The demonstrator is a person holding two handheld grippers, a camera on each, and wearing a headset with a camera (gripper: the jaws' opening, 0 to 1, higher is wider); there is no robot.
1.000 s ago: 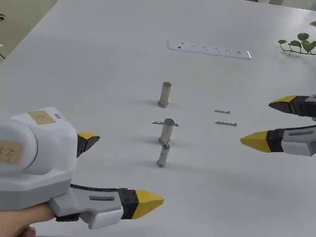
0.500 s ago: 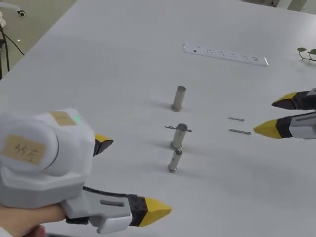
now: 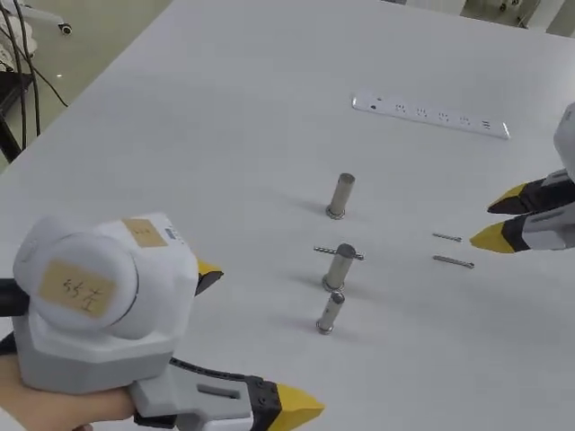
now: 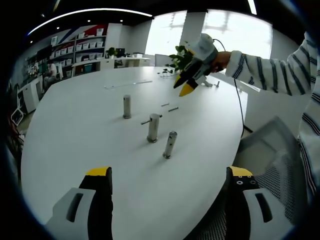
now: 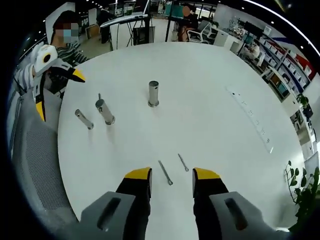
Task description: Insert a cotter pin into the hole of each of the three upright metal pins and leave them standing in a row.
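Bench (image 3: pixel 225 108) at a glance: one fitted, two bare

Three upright metal pins stand in a row near the middle of the white bench, running from 12 to 6 o'clock in the head view. The far pin (image 3: pixel 341 196) has nothing through it. The middle pin (image 3: pixel 339 269) carries a fitted cotter pin (image 3: pixel 339 252) crosswise near its top, with its ends sticking out toward 9 and 3 o'clock. The near pin (image 3: pixel 330 312) (it looks slimmer than the other two) is bare as well.

Two loose cotter pins (image 3: pixel 453 262) lie flat on the bench at 3 o'clock from the middle pin, side by side but not touching. The right tool (image 3: pixel 494 220) hovers just past them, also at 3 o'clock, its jaws parted by a modest gap and gripping nothing. In the right gripper view both loose pins lie just ahead of its yellow tips.

The left tool (image 3: pixel 262 339) sits at 7 o'clock from the row, well apart from the pins, its jaws spread wide and empty. A white power strip (image 3: pixel 429 116) lies at 1 o'clock beyond the far pin.
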